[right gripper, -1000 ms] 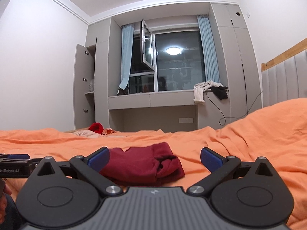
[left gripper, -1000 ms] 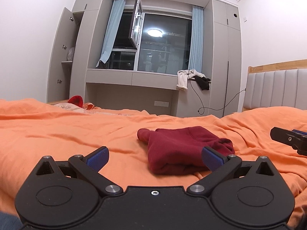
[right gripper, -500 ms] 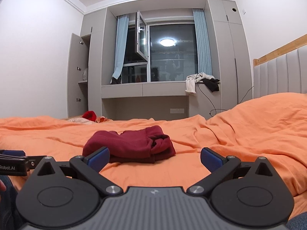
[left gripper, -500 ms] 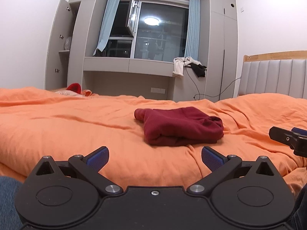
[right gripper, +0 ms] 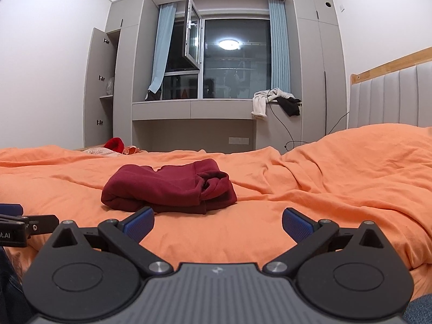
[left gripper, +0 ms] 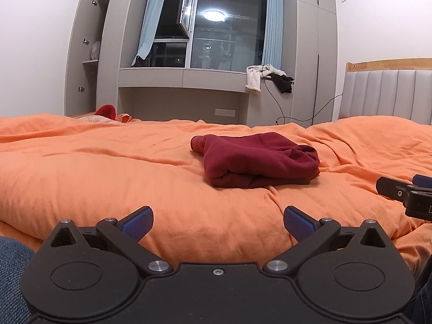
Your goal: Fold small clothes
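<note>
A dark red garment [left gripper: 256, 159] lies folded in a compact bundle on the orange bed cover [left gripper: 108, 172]; it also shows in the right wrist view [right gripper: 170, 189]. My left gripper [left gripper: 218, 220] is open and empty, near the bed's front edge, well short of the garment. My right gripper [right gripper: 217, 222] is open and empty, just in front of the garment and apart from it. The right gripper shows at the right edge of the left wrist view [left gripper: 405, 193], and the left gripper at the left edge of the right wrist view [right gripper: 19, 222].
A padded headboard [left gripper: 386, 94] stands at the right. A small pile of red and pale clothes [left gripper: 106, 113] lies at the bed's far left edge. Beyond are a window ledge with draped clothes [left gripper: 267, 78], a cable and an open cabinet [left gripper: 86, 54].
Both grippers have drawn back and up from the garment toward the bed's front edge. The folded garment stays in place. Both stay open.
</note>
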Demonstrator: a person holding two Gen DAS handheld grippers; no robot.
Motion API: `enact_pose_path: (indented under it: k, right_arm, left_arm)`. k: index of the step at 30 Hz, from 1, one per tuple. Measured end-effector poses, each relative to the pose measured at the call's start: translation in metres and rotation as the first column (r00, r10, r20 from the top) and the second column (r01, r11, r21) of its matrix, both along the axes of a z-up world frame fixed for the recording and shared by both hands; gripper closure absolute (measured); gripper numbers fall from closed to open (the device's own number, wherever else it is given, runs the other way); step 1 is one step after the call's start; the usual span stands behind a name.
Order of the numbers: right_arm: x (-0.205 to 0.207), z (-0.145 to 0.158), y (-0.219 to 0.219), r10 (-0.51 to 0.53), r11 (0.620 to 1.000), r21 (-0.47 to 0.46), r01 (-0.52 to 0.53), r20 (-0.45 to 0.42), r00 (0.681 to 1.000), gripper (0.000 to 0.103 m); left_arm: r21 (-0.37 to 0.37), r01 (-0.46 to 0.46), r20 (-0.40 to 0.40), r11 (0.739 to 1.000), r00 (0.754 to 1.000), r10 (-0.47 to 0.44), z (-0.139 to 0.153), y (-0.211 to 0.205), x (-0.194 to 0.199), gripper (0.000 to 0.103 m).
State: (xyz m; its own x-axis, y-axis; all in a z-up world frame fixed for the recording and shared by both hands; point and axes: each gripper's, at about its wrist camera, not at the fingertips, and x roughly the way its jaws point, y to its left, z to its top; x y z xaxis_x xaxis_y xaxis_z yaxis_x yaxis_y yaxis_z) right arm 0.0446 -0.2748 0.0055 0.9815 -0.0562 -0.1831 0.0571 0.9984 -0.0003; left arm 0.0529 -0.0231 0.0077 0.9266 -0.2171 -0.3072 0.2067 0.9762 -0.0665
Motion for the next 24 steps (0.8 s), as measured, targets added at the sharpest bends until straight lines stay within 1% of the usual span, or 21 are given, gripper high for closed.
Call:
enact_pose_path:
  k: [24]
  right_arm:
    - [0.0013, 0.0014, -0.0023, -0.003, 1.000, 0.003, 0.003, 0.000, 1.000, 0.000]
  left_arm:
    - [0.001, 0.000, 0.000, 1.000, 1.000, 0.000, 0.0002, -0.0005, 0.0003, 0.001]
